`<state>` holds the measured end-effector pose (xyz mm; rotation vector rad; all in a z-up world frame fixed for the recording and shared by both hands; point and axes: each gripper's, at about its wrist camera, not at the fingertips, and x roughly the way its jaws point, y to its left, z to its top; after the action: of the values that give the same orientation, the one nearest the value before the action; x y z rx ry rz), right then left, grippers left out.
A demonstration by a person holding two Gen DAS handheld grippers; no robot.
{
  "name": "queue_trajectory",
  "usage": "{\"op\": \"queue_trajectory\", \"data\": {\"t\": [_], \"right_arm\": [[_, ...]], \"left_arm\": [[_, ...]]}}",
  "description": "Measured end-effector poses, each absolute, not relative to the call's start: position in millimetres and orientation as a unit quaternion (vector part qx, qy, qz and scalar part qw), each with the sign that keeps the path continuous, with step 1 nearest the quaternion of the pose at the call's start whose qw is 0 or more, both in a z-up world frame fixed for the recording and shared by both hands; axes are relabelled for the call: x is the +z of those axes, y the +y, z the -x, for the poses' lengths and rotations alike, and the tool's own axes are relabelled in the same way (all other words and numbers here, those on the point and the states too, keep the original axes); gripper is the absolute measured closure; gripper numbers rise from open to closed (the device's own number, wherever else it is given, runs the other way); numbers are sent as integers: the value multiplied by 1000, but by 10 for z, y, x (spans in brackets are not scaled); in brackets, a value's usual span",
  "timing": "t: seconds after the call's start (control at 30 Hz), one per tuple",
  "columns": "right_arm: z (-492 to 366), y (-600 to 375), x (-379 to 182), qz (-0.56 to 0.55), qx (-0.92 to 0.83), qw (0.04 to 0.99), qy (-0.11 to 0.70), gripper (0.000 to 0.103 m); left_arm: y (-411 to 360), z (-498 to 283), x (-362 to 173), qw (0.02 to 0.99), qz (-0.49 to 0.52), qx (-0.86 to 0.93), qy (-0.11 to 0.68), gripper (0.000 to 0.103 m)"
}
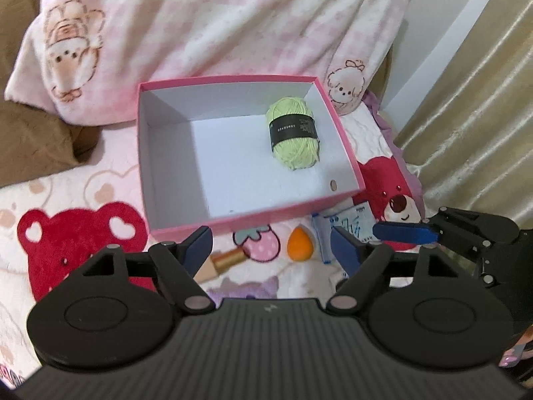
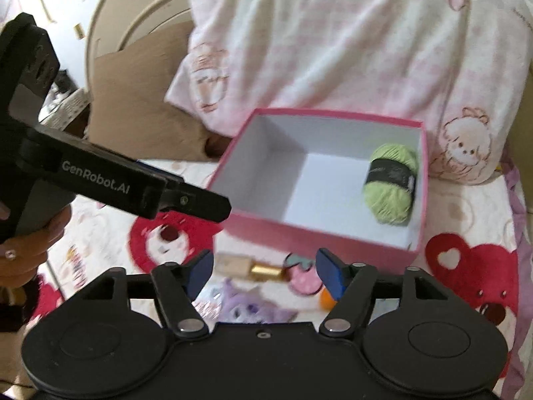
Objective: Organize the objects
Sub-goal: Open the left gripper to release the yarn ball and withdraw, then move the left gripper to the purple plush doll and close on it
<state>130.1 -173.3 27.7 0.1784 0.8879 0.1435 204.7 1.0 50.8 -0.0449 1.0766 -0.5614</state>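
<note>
1. Left wrist view first: we see a pink box (image 1: 240,153) with white inner walls sitting open on a fleece blanket (image 1: 110,180) printed with red bears and hearts.
2. Inside the box lies one thing only, a ball of light green yarn (image 1: 294,132) with a dark paper band around its middle; it rests on the floor of the box near the far right corner, close to the right wall.
3. Outside the box, just in front of its near wall, we find a small tube with a gold collar (image 1: 223,260), an orange teardrop sponge (image 1: 299,244) and a blue-and-white packet (image 1: 346,226), all lying on the blanket.
4. Our left gripper (image 1: 271,250) hangs over these loose items with its blue pads spread apart and nothing between them.
5. At the right edge, the right gripper (image 1: 404,233) shows sideways; from here we cannot tell how its jaws stand.
6. Behind the box a pink-and-white cartoon quilt (image 1: 216,26) is heaped up.
7. Right wrist view next: the same box (image 2: 319,230) holds the yarn (image 2: 391,183) against its right wall, the rest of the floor bare.
8. Our right gripper (image 2: 265,271) is released, fingers wide, over the tube (image 2: 253,268); the sponge (image 2: 326,300) peeks from behind the right finger.
9. The left gripper (image 2: 200,201) reaches in from the left, its tip near the box's near left corner.
</note>
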Motion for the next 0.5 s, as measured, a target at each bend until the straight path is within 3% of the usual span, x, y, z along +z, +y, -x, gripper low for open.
{"op": "queue_trajectory", "data": {"t": [0.5], "right_arm": [[-970,-1314,-243,-97,143,863,475,15]], "left_arm": [[400,-1443,106,845,33,-232,480,17]]}}
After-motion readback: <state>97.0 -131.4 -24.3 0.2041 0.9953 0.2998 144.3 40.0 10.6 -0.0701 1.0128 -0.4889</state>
